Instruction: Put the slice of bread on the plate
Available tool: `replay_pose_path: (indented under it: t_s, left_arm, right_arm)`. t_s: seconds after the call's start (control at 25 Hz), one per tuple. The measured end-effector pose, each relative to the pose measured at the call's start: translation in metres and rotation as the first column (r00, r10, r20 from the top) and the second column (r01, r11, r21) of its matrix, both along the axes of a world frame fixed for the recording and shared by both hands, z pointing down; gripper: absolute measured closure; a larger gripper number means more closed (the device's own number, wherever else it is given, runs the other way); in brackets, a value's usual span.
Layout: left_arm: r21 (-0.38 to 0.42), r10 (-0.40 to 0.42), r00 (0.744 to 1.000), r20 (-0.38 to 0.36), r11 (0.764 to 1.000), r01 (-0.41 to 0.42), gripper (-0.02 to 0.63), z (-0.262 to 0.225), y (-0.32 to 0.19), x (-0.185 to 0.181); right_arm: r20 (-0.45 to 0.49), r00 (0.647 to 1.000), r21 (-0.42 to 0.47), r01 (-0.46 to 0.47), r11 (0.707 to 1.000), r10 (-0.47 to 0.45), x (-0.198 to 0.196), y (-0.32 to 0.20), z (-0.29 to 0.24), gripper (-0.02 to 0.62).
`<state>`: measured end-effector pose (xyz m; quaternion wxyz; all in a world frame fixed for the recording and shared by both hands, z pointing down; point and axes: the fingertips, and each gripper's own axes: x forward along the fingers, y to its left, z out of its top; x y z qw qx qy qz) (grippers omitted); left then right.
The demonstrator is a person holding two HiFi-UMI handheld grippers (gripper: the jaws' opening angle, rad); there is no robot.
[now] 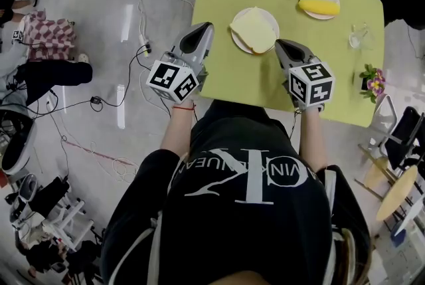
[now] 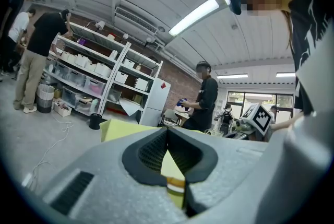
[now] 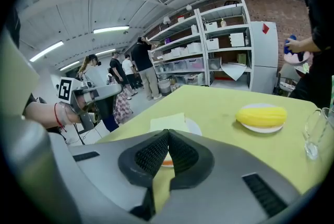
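Observation:
A pale slice of bread (image 1: 254,29) lies on a white plate (image 1: 236,39) on the yellow-green table (image 1: 319,84). In the right gripper view the bread (image 3: 168,122) and the plate (image 3: 194,126) sit just beyond the jaws. My right gripper (image 1: 279,44) hovers near the plate's right front, tilted down, shut with nothing between its pads (image 3: 168,132). My left gripper (image 1: 206,26) is at the table's left edge, left of the plate. It points level, and its tips meet with nothing held (image 2: 167,130).
A second plate with a yellow food item (image 1: 319,3) stands farther back right. A clear glass (image 1: 358,36) and a small flower pot (image 1: 374,81) are near the table's right edge. Cables (image 1: 143,44) run across the floor at left. People and shelves (image 2: 94,77) stand beyond.

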<state>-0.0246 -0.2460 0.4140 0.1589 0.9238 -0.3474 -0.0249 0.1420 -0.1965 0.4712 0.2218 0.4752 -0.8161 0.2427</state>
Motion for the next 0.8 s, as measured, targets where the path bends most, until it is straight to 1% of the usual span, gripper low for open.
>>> replay_pose_path:
  t_s: [0.24, 0.44, 0.8]
  left_arm:
    - [0.025, -0.009, 1.000, 0.007, 1.000, 0.009, 0.595, -0.006, 0.000, 0.000]
    - [0.056, -0.030, 0.999, 0.020, 0.998, 0.029, 0.595, -0.013, -0.001, -0.002]
    - [0.110, -0.067, 0.997, 0.024, 0.992, 0.064, 0.595, -0.031, -0.006, -0.007]
  right_arm:
    - [0.063, 0.998, 0.095, -0.024, 0.995, 0.018, 0.002, -0.005, -0.018, 0.594]
    - [0.079, 0.997, 0.171, -0.036, 0.985, 0.022, 0.005, -0.008, -0.033, 0.595]
    - [0.119, 0.993, 0.273, -0.048, 0.961, 0.016, 0.007, -0.014, -0.057, 0.595]
